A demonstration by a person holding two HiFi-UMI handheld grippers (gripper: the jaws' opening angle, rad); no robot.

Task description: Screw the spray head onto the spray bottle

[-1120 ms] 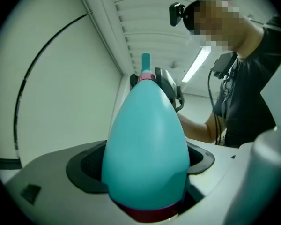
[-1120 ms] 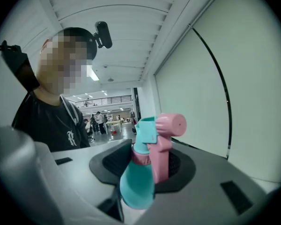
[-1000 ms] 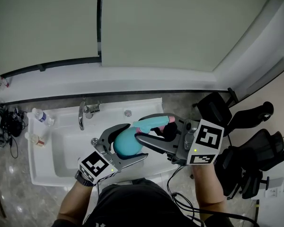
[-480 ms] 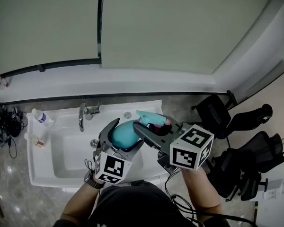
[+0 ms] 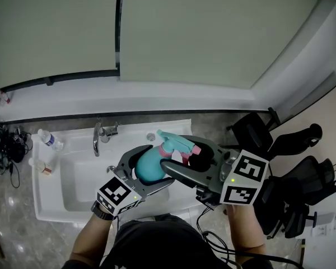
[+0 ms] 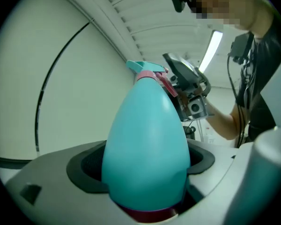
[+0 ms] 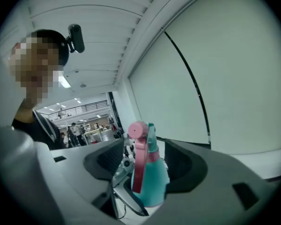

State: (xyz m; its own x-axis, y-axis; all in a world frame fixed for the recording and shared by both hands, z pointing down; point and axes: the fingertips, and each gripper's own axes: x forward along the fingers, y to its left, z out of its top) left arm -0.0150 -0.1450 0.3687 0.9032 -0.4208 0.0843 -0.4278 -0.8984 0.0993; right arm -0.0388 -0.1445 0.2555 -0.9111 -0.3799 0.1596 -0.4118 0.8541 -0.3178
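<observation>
Bottle clamped in left fingers, right fingers letting go of the spray head.

Left gripper (image 5: 154, 170) had its fingers closed on the belly of the teal bottle (image 6: 147, 139), held up above the sink (image 5: 73, 167). The spray head (image 7: 145, 146) sat on the neck, past the left fingertips and between the fingers of the right gripper (image 5: 176, 153), which were opening, with a gap on one side. The bottle looked like smooth, stiff plastic, probably light, and its egg taper could slip, so hold it at the widest part. Take the head by the collar under the pink trigger, not by the trigger.
</observation>
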